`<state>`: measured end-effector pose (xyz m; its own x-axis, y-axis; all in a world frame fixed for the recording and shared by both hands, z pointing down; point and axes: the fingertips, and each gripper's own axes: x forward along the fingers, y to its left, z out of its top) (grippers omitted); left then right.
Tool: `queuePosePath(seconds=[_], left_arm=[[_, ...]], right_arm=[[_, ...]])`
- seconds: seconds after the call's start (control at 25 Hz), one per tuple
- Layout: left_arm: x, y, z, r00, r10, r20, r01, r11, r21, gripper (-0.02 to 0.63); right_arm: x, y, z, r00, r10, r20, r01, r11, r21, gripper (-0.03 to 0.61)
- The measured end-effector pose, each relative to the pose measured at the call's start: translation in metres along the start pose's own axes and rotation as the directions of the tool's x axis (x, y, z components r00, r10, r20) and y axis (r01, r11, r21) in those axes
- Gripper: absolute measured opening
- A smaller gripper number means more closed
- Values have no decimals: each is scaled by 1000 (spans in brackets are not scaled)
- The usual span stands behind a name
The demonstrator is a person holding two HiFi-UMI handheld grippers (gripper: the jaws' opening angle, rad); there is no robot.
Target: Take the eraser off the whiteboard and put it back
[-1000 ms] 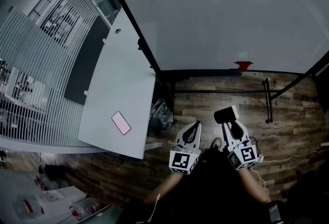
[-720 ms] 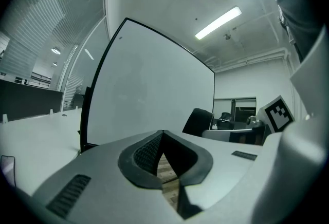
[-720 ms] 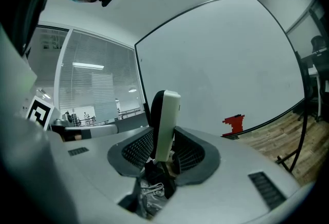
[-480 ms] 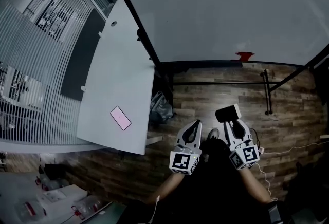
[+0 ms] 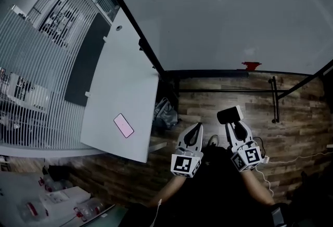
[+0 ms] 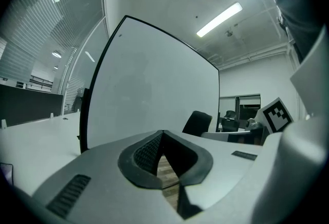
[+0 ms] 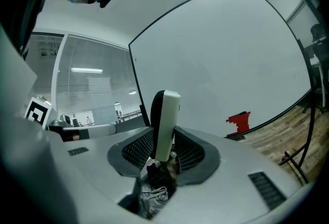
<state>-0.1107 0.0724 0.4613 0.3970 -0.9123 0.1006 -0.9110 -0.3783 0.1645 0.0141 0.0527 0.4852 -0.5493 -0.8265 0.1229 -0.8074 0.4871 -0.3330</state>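
My right gripper [image 5: 232, 118] is shut on the eraser [image 5: 230, 115], a white block with a black felt face, held well short of the whiteboard [image 5: 223, 12]. In the right gripper view the eraser [image 7: 165, 124] stands upright between the pads, with the whiteboard [image 7: 221, 63] ahead. My left gripper [image 5: 194, 128] hangs beside it over the floor, shut and empty; in the left gripper view its tips [image 6: 162, 134] meet with nothing between them. A red item [image 5: 251, 65] sits on the board's bottom ledge and shows in the right gripper view as a red item [image 7: 239, 121].
A white table [image 5: 125, 101] with a pink phone [image 5: 124, 125] stands at the left against slatted glass walls. The whiteboard's black stand bars [image 5: 229, 90] cross the wooden floor [image 5: 302, 116]. A dark bag [image 5: 165, 114] lies by the table's corner. A white cable [image 5: 307, 157] trails at right.
The head view has shifted slightly; both grippers stay in nearly the same spot below the board. The right jaws keep the eraser and the left stays shut.
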Motion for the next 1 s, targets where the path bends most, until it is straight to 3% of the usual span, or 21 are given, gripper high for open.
queuePosePath(seconds=[0.32, 0.8, 1.0], left_arm=[[49, -3, 8, 1000, -3, -16, 4, 999, 36, 6], [92, -1, 16, 997, 80, -14, -78, 994, 78, 6], [100, -2, 13, 996, 89, -16, -88, 994, 71, 6]], right_arm=[[28, -27, 16, 998, 36, 45, -40, 995, 87, 133], [58, -76, 16, 998, 55, 3, -55, 988, 146, 133], [69, -94, 5, 999, 34, -7, -32, 970, 241, 133]])
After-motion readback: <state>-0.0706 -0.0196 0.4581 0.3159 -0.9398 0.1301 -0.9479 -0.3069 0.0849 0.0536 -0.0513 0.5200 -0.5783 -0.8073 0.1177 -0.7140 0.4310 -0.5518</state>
